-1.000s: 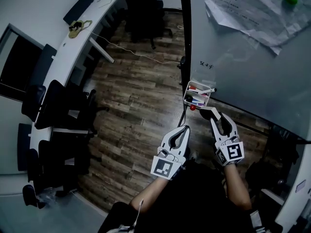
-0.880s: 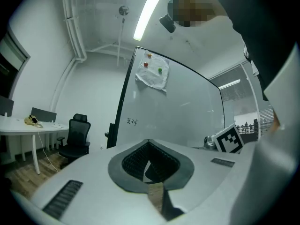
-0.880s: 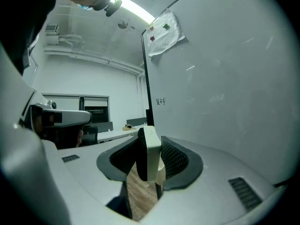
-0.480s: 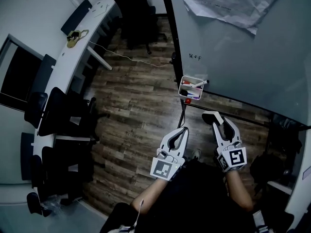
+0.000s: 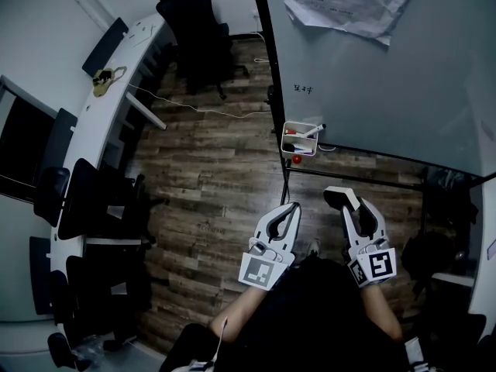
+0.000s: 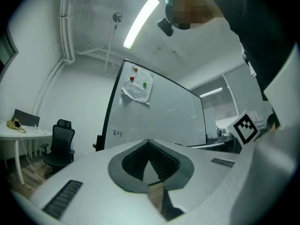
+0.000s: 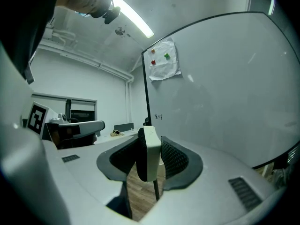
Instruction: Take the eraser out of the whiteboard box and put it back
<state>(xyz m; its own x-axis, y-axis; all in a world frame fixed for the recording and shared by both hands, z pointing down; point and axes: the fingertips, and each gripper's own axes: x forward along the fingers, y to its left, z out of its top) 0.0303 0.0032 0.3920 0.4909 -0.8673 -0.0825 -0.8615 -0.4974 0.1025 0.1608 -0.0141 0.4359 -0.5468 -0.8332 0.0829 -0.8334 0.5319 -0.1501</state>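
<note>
The white whiteboard box (image 5: 301,138) hangs on the board's lower left edge with markers in it. My right gripper (image 5: 346,201) is below it and clear of it, shut on the eraser (image 5: 339,197). In the right gripper view the eraser (image 7: 149,153), with a white back and dark felt, stands upright, clamped between the two jaws. My left gripper (image 5: 290,211) is held beside the right one, lower left of the box, shut with nothing in it. Its jaw tips meet in the left gripper view (image 6: 149,142).
The whiteboard (image 5: 387,76) fills the upper right, with papers (image 5: 341,6) pinned to it and a small red ball (image 5: 296,160) under the box. A curved white desk (image 5: 101,115) and black chairs (image 5: 194,29) stand at the left on the wooden floor.
Both grippers have drawn back from the box, the right one further, still holding the eraser. The box and board now sit higher and farther off in the head view.
</note>
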